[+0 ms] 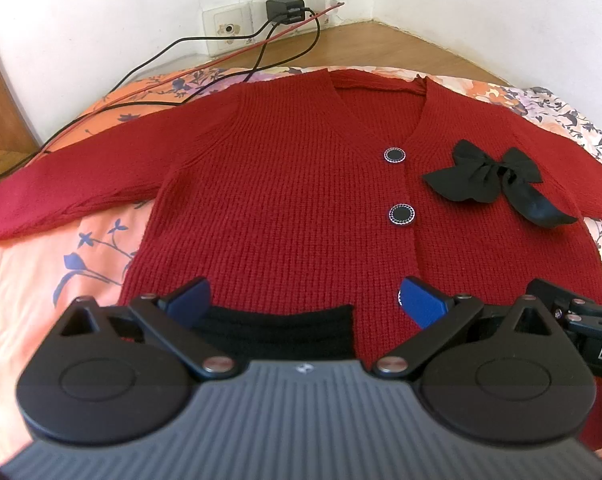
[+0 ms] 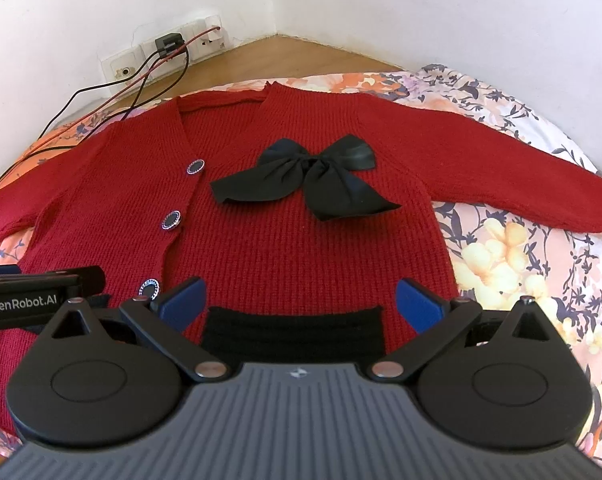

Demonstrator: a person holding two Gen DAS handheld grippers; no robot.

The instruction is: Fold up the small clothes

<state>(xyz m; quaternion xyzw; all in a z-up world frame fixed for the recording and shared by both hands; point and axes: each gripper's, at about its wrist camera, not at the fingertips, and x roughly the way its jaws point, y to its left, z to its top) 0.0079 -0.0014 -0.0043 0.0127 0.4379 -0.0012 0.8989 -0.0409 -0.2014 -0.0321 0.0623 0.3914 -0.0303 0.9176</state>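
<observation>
Left wrist: left gripper spread wide, empty, over the near hem of the cardigan, above its black pocket. Cardigan flat, face up, in the middle of the bed, collar toward the far edge, sleeves out sideways. Left sleeve in full view here; other device just beside at right.

Right wrist: right gripper likewise spread, empty, above a second pocket. Shows the right sleeve and whole bow. Each gripper nearer its own sleeve; probably sleeves folded inward first.

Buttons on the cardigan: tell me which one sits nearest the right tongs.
The lowest button, just beside the left fingertip of the right tongs. The other two buttons sit higher up the cardigan, towards the neckline.
</observation>
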